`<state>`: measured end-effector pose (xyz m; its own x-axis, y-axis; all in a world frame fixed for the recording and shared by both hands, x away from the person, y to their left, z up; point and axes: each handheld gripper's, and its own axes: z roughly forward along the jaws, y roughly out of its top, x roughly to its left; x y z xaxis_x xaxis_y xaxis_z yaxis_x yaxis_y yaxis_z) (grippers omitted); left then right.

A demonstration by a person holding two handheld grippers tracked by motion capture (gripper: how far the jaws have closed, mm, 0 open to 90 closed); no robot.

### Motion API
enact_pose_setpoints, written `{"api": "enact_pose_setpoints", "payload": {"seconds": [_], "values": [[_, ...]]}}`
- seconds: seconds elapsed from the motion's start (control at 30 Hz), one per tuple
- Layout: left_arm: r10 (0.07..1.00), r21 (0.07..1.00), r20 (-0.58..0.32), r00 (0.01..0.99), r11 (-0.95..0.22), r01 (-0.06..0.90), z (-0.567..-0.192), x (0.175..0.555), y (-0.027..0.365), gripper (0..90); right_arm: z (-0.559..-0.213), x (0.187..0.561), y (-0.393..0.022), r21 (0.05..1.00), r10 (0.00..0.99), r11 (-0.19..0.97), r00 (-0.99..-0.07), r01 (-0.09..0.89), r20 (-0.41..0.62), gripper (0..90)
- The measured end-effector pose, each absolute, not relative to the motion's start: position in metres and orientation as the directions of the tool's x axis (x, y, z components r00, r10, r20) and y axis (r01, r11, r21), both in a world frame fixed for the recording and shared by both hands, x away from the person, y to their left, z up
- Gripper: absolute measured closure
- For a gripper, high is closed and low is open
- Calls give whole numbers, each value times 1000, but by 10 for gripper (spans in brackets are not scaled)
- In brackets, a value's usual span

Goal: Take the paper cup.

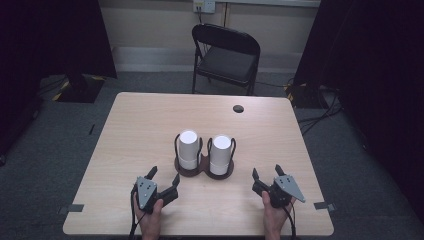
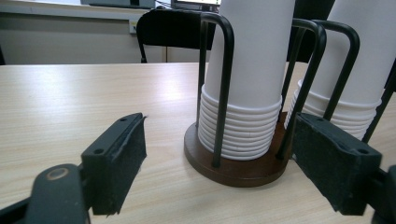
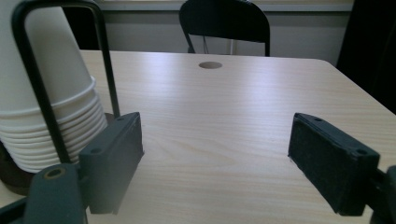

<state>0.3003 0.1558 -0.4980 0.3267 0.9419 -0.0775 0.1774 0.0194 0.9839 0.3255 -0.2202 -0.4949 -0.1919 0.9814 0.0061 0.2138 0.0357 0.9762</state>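
Low over the table's (image 1: pixel 130 130) near edge, the left gripper (image 1: pixel 164 177) and right gripper (image 1: pixel 266 171) rest spread and empty, flanking two cup stacks (image 1: pixel 189 149) upright in a wire-looped holder (image 1: pixel 202 171); a chair (image 1: pixel 226 57) stands beyond.

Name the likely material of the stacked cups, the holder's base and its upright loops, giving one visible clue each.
Stacked cups: probably paper, matte white with thin rolled rims. Holder's base: seemingly dark-stained wood, smooth with a slight sheen. Upright loops: likely black-coated metal rod, thin and evenly bent.
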Motion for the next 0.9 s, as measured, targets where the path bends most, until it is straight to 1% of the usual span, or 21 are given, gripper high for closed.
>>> {"api": "enact_pose_setpoints", "payload": {"seconds": [0.07, 0.2, 0.27, 0.3, 0.37, 0.47, 0.53, 0.63, 0.67, 0.7, 0.77, 0.83, 0.9], "values": [[944, 984, -74, 321, 16, 180, -498, 301, 156, 234, -495, 326, -220, 974, 981, 39, -193, 221, 4, 178], [945, 983, -75, 319, 16, 183, -498, 301, 156, 223, -495, 326, -218, 974, 984, 50, -179, 222, -10, 191], [947, 984, -65, 316, 7, 180, -498, 301, 156, 215, -495, 324, -216, 975, 981, 62, -192, 214, -20, 201], [947, 984, -65, 316, 7, 180, -498, 301, 156, 219, -495, 323, -216, 974, 979, 67, -204, 214, -23, 216], [946, 984, -49, 321, -10, 179, -498, 301, 155, 249, -495, 323, -214, 974, 974, 80, -224, 214, -30, 218], [945, 984, -43, 324, -16, 176, -498, 301, 154, 229, -495, 323, -213, 972, 968, 82, -249, 220, -25, 218], [944, 984, -51, 325, -8, 178, -498, 301, 155, 227, -494, 325, -213, 968, 961, 47, -276, 245, 23, 240], [943, 984, -59, 329, -1, 178, -498, 301, 156, 217, -492, 325, -209, 966, 957, 43, -287, 254, 32, 244], [938, 984, -64, 342, 2, 178, -498, 301, 157, 213, -488, 325, -202, 969, 950, 51, -311, 242, 28, 262], [938, 984, -64, 342, 2, 178, -498, 301, 157, 213, -488, 325, -202, 969, 950, 51, -311, 242, 28, 262], [937, 984, -54, 346, -9, 177, -498, 301, 157, 212, -485, 325, -198, 972, 940, 45, -339, 232, 37, 322], [937, 984, -54, 346, -9, 177, -498, 301, 156, 203, -478, 326, -192, 976, 921, 40, -387, 212, 47, 319], [937, 984, -56, 346, -6, 177, -498, 301, 157, 192, -475, 326, -190, 977, 915, 40, -400, 208, 47, 320]]}}
